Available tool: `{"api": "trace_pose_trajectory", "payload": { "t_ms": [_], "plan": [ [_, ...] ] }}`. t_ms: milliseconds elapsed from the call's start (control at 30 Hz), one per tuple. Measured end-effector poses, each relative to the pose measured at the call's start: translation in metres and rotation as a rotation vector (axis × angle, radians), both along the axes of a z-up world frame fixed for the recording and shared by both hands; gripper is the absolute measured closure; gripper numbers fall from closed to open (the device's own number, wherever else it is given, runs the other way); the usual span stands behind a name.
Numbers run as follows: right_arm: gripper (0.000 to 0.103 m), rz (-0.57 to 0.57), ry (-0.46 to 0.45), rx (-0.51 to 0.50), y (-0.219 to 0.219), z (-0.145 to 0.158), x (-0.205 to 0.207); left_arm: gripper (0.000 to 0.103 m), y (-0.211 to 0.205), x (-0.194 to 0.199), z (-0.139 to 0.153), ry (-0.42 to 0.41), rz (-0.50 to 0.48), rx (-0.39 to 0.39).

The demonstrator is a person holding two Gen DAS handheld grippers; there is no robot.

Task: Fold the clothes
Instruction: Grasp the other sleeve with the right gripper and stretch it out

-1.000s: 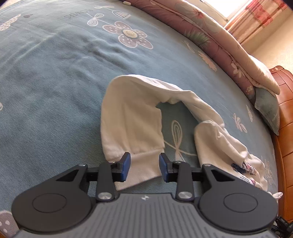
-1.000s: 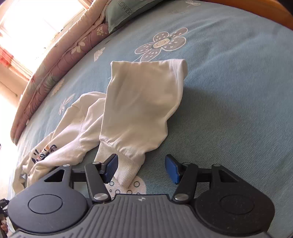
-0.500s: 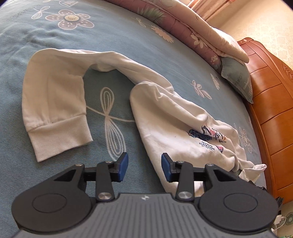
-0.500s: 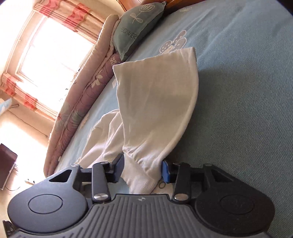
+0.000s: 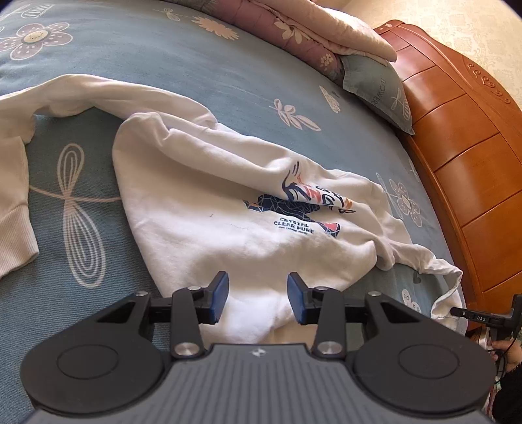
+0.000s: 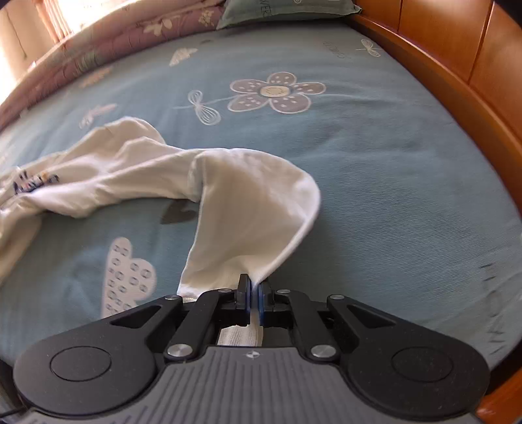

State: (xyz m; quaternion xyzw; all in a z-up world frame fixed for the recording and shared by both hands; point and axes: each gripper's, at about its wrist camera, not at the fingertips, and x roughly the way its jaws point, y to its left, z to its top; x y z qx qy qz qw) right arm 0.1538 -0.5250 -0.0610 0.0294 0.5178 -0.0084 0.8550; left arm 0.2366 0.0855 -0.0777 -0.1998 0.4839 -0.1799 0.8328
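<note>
Gripping the sleeve (image 6: 248, 221) cuff, right gripper (image 6: 253, 295) jaws clenched; left gripper (image 5: 257, 296) jaws released, sweatshirt (image 5: 228, 208) hem at 12 o'clock.

one white sweatshirt (image 5: 208, 208) lies on one blue bedsheet (image 5: 182, 62) — two sleeves, one sleeve (image 6: 248, 215) lifted, the other sleeve (image 5: 421, 257) trailing off the bed's edge. one pillow (image 5: 375, 88), one rolled quilt (image 5: 293, 29), one wooden headboard (image 5: 456, 153). two grippers — the left gripper (image 5: 257, 298) and the right gripper (image 6: 254, 300).
</note>
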Motion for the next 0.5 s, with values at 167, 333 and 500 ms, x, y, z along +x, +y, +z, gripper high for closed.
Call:
{"api": "trace_pose_trajectory", "payload": {
  "t_ms": [167,333,500],
  "plan": [
    [0.095,-0.004,0.08,-0.225,-0.039,0.014,0.006,0.064,-0.011,0.002,-0.002,0.01,-0.01,0.002],
    [0.095,-0.029,0.119,-0.32,-0.06,0.008,0.028,0.064,-0.021,0.004,0.002,0.002,-0.03,0.01],
    [0.095,-0.051,0.144,-0.355,-0.07,-0.005,0.051,0.064,-0.025,0.005,0.007,-0.005,-0.034,0.017]
  ]
}}
